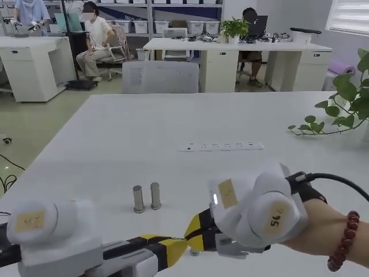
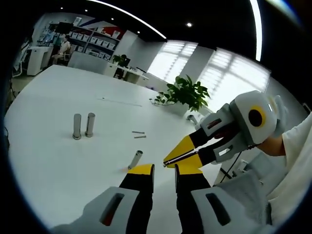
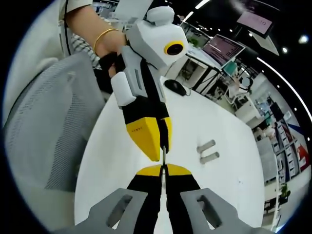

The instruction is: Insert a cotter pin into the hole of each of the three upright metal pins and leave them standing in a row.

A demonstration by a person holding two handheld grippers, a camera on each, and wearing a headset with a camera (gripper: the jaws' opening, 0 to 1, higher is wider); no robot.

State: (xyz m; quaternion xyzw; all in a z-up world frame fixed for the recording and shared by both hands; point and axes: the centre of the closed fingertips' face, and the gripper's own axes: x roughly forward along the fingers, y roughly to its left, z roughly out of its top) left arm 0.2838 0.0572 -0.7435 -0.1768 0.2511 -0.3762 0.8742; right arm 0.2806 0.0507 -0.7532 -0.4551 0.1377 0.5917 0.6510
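Right tongs (image 3: 164,169) pinched shut on a thin cotter pin (image 3: 164,155) — left tongs (image 2: 165,171) slightly parted, tip to tip. Two upright pins (image 1: 138,199) on desk (image 1: 230,121), 10 o'clock of tongs.

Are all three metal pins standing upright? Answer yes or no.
No: two metal pins stand upright side by side, but the third pin lies flat on the table.

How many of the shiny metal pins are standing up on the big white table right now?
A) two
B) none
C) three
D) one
A: one silver metal cylinder pin and a second upright pin stand side by side, while a third pin lies on its side on the white table.
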